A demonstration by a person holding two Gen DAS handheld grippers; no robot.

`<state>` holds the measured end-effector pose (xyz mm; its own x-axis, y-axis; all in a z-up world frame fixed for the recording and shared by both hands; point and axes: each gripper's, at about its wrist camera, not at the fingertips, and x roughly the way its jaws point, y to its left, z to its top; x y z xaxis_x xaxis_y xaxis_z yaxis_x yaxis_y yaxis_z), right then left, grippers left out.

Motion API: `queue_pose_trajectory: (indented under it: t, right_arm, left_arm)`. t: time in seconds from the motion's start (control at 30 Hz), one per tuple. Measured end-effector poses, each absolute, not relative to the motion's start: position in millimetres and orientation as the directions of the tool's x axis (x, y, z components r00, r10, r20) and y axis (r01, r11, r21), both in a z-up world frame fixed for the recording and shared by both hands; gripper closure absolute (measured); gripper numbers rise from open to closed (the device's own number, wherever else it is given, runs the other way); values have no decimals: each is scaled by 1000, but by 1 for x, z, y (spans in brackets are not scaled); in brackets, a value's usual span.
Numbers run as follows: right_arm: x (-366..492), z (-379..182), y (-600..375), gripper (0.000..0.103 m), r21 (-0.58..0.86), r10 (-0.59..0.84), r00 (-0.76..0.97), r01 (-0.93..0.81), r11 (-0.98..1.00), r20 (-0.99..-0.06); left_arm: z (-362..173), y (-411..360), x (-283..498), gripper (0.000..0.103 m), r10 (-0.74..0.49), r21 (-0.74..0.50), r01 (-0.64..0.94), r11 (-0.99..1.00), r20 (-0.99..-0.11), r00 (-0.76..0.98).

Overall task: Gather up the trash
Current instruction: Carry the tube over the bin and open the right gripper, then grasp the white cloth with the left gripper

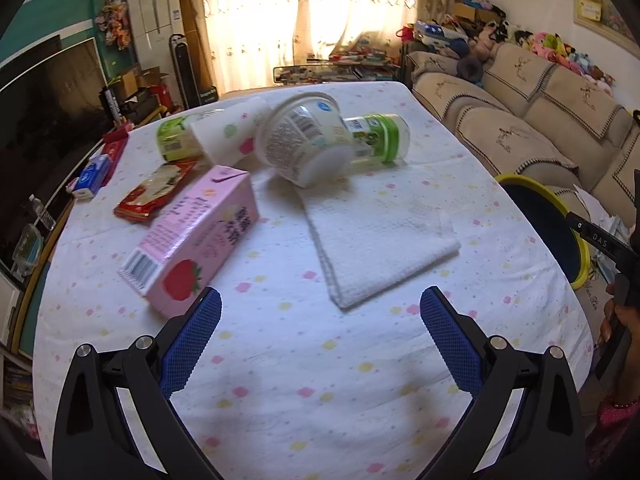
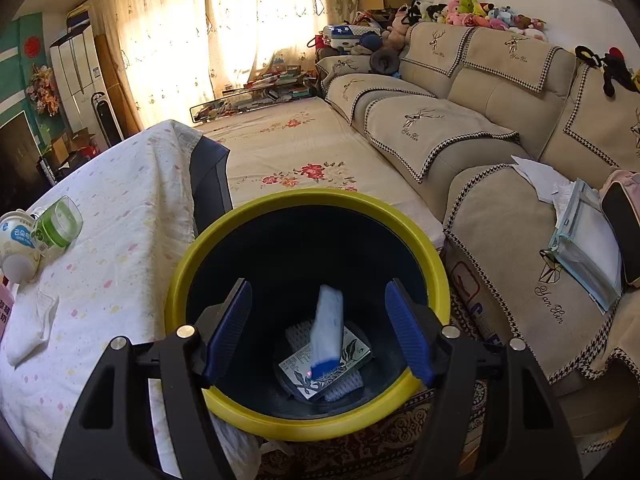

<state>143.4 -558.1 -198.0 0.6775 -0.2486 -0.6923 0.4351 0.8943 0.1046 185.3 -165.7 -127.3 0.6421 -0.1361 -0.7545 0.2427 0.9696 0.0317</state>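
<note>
My left gripper (image 1: 320, 308) is open and empty over the spotted tablecloth (image 1: 304, 380). Ahead of it lie a pink strawberry milk carton (image 1: 192, 244), a folded white napkin (image 1: 380, 240), a tipped white cup (image 1: 308, 140), a green-lidded clear jar (image 1: 380, 140) and a red snack wrapper (image 1: 154, 194). My right gripper (image 2: 318, 320) is open above the yellow-rimmed trash bin (image 2: 304, 200). A blurred blue-and-white packet (image 2: 328, 332) is in the air between its fingers, inside the bin. A printed box (image 2: 352, 352) lies on the bin's bottom.
A beige sofa (image 2: 500, 120) stands right of the table and bin. A TV (image 1: 44, 120) stands on the left. A blue-white packet (image 1: 92, 176) and a red box (image 1: 114, 148) lie at the table's left edge. The bin (image 1: 560, 216) sits by the table's right edge.
</note>
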Motion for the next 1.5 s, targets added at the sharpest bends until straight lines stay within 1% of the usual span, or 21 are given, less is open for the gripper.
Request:
queue_pose_trajectory:
  t: [0.17, 0.27, 0.4, 0.6, 0.67, 0.7, 0.83, 0.93, 0.97, 1.0, 1.03, 1.1, 1.13, 1.2, 1.23, 1.3, 1.5]
  right_arm:
    - [140, -204, -567, 37, 146, -219, 674, 441, 886, -706]
    - [138, -208, -570, 37, 167, -202, 673, 441, 882, -712]
    - [138, -213, -572, 37, 189, -182, 674, 437, 879, -716]
    - [141, -221, -573, 37, 217, -148, 676, 423, 880, -722]
    - [142, -223, -575, 37, 224, -141, 677, 422, 878, -722]
    - [141, -224, -576, 37, 228, -138, 677, 423, 877, -723]
    - [139, -225, -580, 37, 243, -134, 677, 431, 869, -724]
    - [138, -226, -582, 37, 251, -130, 677, 435, 865, -725]
    - [138, -226, -582, 37, 253, -128, 677, 435, 864, -725]
    - [138, -226, -581, 37, 255, -127, 678, 434, 864, -724]
    - [137, -226, -581, 37, 258, -125, 680, 433, 864, -723]
    - [136, -225, -580, 37, 262, -121, 682, 430, 864, -721]
    - [136, -224, -580, 37, 264, -120, 684, 429, 864, -720]
    - [135, -223, -579, 37, 267, -117, 688, 425, 865, -717]
    - [134, -222, -579, 37, 269, -116, 690, 423, 865, -715]
    - [133, -220, -578, 37, 271, -114, 694, 420, 866, -711]
    - [129, -216, -578, 37, 281, -112, 706, 415, 866, -700]
  left_arm:
    - [-133, -183, 207, 5, -171, -4, 273, 962, -788, 592]
    - [-140, -193, 223, 5, -155, 1, 266, 964, -810, 566]
    - [-151, -205, 241, 5, -165, -16, 279, 960, -837, 521]
    - [-155, -223, 255, 5, -149, 10, 286, 958, -836, 528]
    - [-158, -228, 259, 7, -152, 4, 290, 957, -845, 512]
    - [-160, -231, 261, 10, -151, 4, 294, 956, -851, 504]
    - [-165, -239, 264, 12, -128, 31, 293, 956, -851, 509]
    - [-164, -242, 263, 19, -136, 28, 296, 955, -843, 520]
    - [-163, -242, 262, 27, -142, 25, 297, 954, -838, 527]
    - [-162, -242, 261, 37, -146, 26, 300, 954, -832, 536]
    - [-161, -242, 260, 43, -152, 24, 305, 952, -827, 542]
    - [-160, -240, 259, 59, -177, 3, 318, 948, -825, 536]
    - [-159, -239, 258, 62, -182, -1, 320, 947, -825, 536]
    - [-159, -230, 254, 82, -198, -19, 323, 946, -824, 531]
    - [-157, -228, 253, 86, -214, -36, 327, 944, -824, 525]
    - [-157, -223, 246, 90, -231, -53, 336, 940, -824, 517]
    - [-138, -218, 219, 91, -302, -97, 389, 916, -805, 511]
